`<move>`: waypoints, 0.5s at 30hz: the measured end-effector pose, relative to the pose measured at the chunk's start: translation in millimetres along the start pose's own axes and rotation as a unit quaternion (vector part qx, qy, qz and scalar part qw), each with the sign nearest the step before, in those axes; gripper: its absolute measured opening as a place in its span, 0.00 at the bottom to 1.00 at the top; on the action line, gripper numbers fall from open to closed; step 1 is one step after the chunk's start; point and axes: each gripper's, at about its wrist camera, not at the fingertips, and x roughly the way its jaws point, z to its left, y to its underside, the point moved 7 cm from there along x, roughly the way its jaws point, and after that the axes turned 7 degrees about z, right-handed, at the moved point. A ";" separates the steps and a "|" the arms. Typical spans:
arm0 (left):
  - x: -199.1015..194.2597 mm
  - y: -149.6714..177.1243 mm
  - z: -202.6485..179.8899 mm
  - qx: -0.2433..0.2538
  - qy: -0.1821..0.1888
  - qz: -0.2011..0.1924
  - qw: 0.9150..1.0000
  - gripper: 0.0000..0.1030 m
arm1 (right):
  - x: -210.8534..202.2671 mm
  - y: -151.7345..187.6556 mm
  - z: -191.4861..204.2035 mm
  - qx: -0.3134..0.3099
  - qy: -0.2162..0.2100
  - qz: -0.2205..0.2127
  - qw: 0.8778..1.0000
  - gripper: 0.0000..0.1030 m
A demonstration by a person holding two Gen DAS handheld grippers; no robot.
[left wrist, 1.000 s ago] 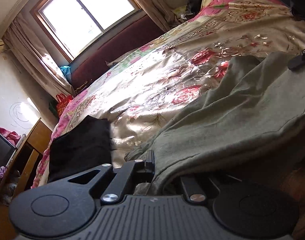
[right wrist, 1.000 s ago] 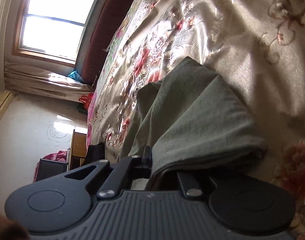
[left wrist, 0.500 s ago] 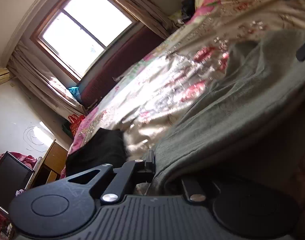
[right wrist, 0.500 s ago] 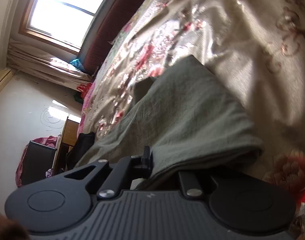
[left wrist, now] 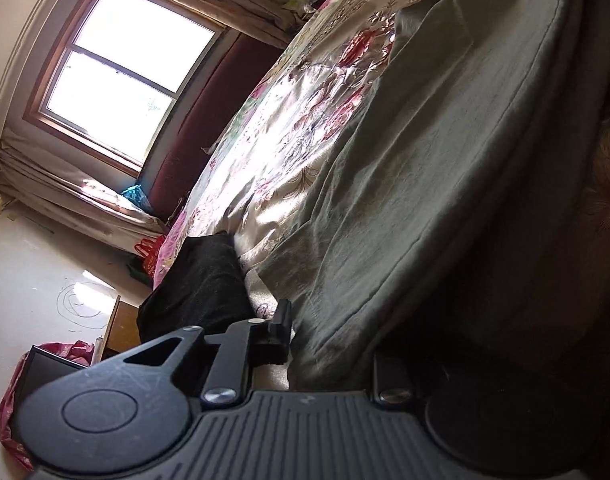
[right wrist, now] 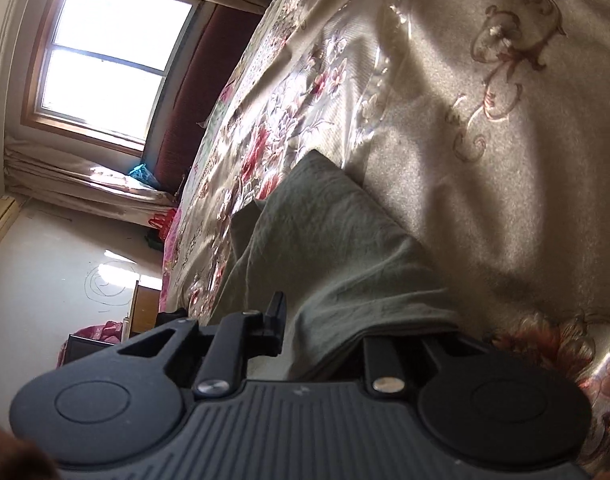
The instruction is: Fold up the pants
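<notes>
1. The left gripper is clamped on an edge of the olive-green cotton pants, lower centre of frame, so the cloth can be carried.
2. The right gripper likewise pinches another edge at lower centre; the rest of the pants drapes onto the floral satin bedspread, apparently to be folded over.

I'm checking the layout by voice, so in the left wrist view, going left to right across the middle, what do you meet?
Window → dark red headboard → floral bedspread → green pants.
</notes>
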 end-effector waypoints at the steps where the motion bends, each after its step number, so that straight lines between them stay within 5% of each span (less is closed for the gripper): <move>1: 0.4 2.7 4.3 -0.002 -0.009 0.005 1.000 0.50 | -0.5 -0.2 -0.7 0.003 0.006 0.008 1.000 0.20; 8: -1.7 31.9 28.7 -0.026 -0.018 0.061 0.998 0.52 | -39.8 9.2 -0.4 -0.014 0.028 0.054 0.998 0.42; 12: -25.2 -7.6 35.3 -0.057 0.008 0.009 0.998 0.52 | -59.1 -1.9 26.5 -0.100 0.069 0.043 0.992 0.42; 15: -39.9 -54.1 21.3 -0.062 0.046 -0.056 0.996 0.55 | -45.9 -18.6 62.2 -0.210 0.107 0.045 0.971 0.42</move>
